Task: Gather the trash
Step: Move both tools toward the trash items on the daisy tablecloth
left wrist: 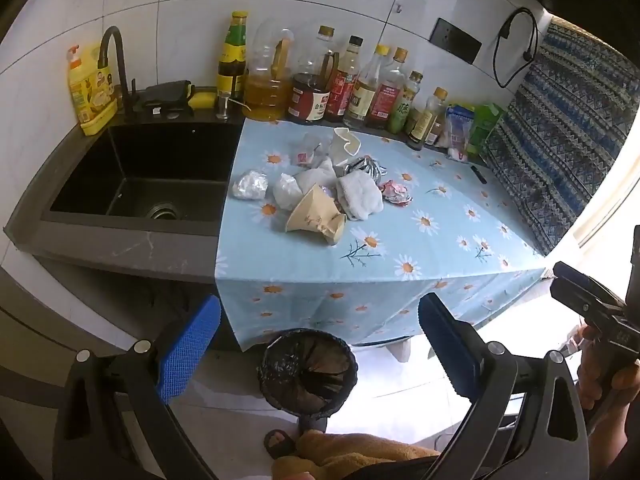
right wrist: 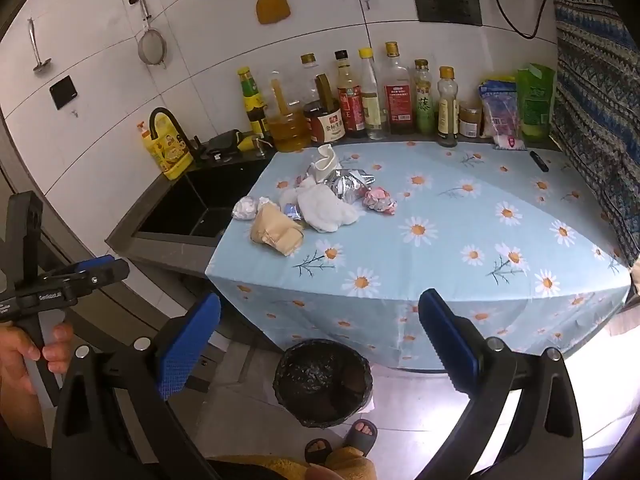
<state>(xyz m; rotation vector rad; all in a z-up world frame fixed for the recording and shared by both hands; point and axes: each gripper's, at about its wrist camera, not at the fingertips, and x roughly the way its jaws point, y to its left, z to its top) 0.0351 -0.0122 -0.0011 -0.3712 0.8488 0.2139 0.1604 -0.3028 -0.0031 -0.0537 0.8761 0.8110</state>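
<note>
Both grippers hang back from the counter with nothing in them, the left gripper [left wrist: 320, 344] and the right gripper [right wrist: 320, 344] each spread wide, likely so either can drop over a piece without fuss; the trash pile [left wrist: 320, 184] sits bunched on the daisy tablecloth [left wrist: 440, 256] toward eleven o'clock of its middle, a crushed tan paper cup [left wrist: 316, 216] nearest the front edge, a white crumpled cloth [right wrist: 326, 206] just beside it. The black-lined bin [right wrist: 322, 380] stands on the floor at six o'clock below the counter edge, handy for short drops; nothing is collected yet, I judge.
</note>
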